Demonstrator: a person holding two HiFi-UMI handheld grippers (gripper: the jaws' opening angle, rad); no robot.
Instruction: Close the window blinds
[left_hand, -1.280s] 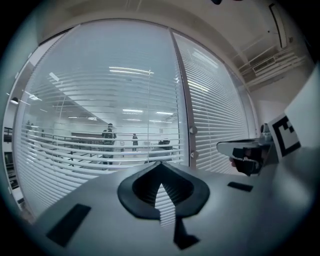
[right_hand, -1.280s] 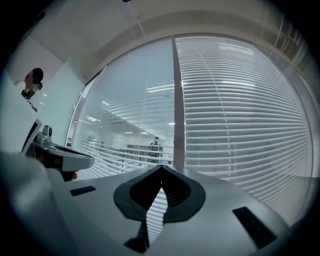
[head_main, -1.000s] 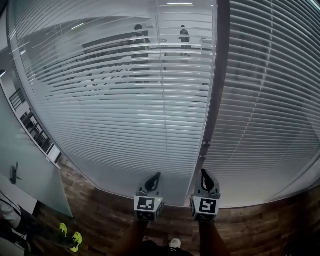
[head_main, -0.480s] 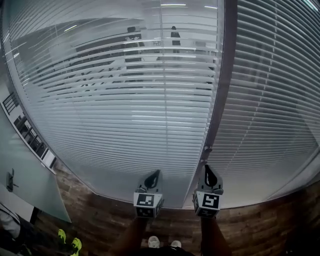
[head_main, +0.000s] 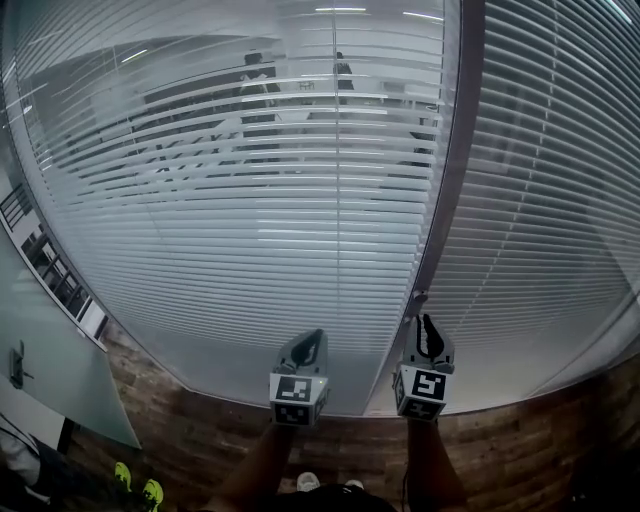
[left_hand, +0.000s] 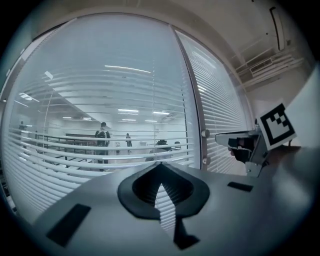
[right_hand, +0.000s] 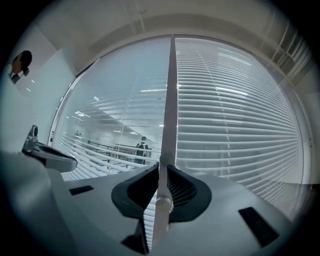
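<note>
Both rose: right gripper (head_main: 427, 324) fingers (right_hand: 187, 190) just parting around wand (right_hand: 160, 210); left gripper (head_main: 314, 337) fingers (left_hand: 187, 192) closed.

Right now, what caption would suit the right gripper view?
Right gripper, jaws just opening, with the blind wand between them, facing the window blinds.

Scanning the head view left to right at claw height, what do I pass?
Door → left blind → left claw → right claw, just opening round the wand → right blind.
</note>
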